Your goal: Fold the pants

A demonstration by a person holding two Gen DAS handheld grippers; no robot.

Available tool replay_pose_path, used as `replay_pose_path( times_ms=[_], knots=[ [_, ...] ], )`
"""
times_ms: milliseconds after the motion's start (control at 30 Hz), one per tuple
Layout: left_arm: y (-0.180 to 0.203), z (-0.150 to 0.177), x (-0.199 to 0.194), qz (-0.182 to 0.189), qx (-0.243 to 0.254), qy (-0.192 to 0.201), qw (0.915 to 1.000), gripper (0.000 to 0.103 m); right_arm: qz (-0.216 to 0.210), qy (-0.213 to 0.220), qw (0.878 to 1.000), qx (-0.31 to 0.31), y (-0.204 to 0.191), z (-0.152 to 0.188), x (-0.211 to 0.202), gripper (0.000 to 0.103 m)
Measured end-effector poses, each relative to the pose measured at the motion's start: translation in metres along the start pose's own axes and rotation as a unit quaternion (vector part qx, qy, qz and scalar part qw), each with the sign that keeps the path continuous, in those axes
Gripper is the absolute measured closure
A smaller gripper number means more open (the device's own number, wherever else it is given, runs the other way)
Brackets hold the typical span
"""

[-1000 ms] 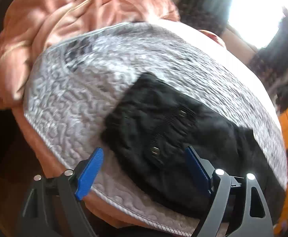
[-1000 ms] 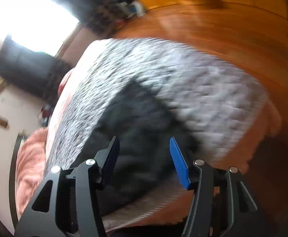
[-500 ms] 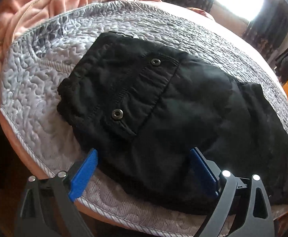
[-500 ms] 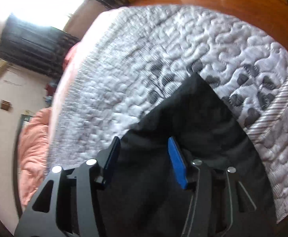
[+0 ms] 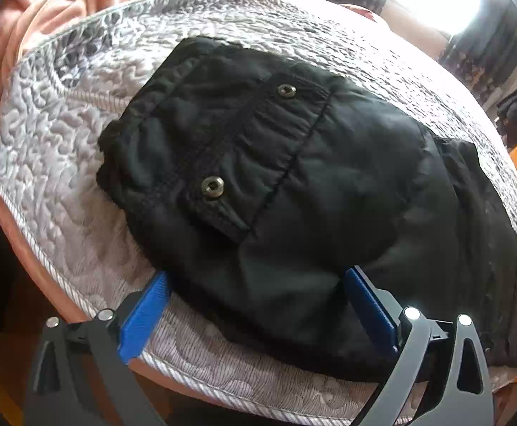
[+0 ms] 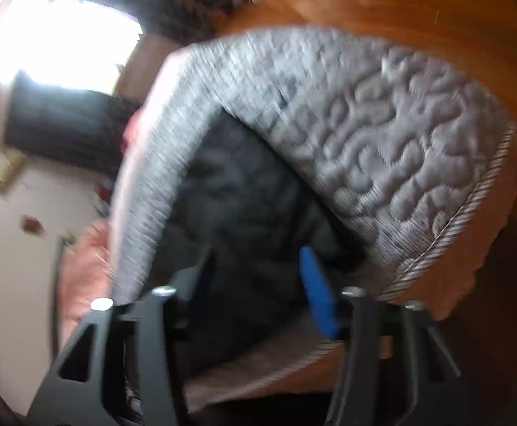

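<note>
The black pants [image 5: 293, 184] lie folded into a thick, rumpled bundle across the middle of the left wrist view, on a grey quilted bed cover [image 5: 63, 184]. A gathered pocket flap faces up, with two metal snaps [image 5: 212, 187] — one centre left, one higher. The left hand-held gripper [image 5: 254, 305] stands spread wide at the bottom, having just been opening; the pants' near edge lies between its blue pads [image 5: 144, 316], unpinched. The right hand-held gripper [image 6: 258, 291], blurred, has just been opening too — jaws apart over the dark cloth.
</note>
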State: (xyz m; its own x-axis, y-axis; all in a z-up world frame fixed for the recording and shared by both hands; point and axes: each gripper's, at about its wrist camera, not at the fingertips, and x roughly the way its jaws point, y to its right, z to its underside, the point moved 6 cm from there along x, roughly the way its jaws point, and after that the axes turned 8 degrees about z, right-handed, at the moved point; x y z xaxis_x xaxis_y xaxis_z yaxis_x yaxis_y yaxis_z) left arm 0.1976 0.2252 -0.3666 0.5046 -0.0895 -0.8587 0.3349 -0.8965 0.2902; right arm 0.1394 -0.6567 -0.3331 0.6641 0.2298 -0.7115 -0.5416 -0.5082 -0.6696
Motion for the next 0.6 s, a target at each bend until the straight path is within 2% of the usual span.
replay_pose_path(
  times_ms=[33, 67, 167, 300, 400, 600],
  knots=[
    [-0.003, 0.001, 0.000, 0.002, -0.008, -0.002, 1.0000, 0.005, -0.011, 0.016, 1.000, 0.005, 0.001, -0.002, -0.012, 0.028],
    [-0.004, 0.002, 0.000, 0.004, -0.014, -0.002, 0.9999, 0.005, -0.022, 0.029, 0.999, 0.014, 0.003, -0.002, -0.022, 0.028],
    [-0.005, 0.004, 0.000, 0.009, -0.024, 0.000, 0.9997, 0.005, -0.027, 0.031, 0.997, 0.058, 0.033, 0.005, -0.031, 0.029],
    [0.001, 0.006, -0.001, 0.000, -0.009, -0.002, 1.0000, 0.005, -0.050, 0.006, 0.994, 0.102, 0.056, 0.023, -0.008, 0.033],
    [0.003, 0.006, -0.001, -0.008, 0.001, -0.003, 1.0000, 0.005, -0.084, 0.004, 0.987, 0.138, 0.068, 0.027, 0.005, 0.033],
    [0.006, 0.005, -0.001, -0.018, 0.007, -0.005, 0.9998, 0.005, -0.128, 0.006, 0.979, 0.161, 0.070, 0.024, 0.022, 0.033]
  ],
)
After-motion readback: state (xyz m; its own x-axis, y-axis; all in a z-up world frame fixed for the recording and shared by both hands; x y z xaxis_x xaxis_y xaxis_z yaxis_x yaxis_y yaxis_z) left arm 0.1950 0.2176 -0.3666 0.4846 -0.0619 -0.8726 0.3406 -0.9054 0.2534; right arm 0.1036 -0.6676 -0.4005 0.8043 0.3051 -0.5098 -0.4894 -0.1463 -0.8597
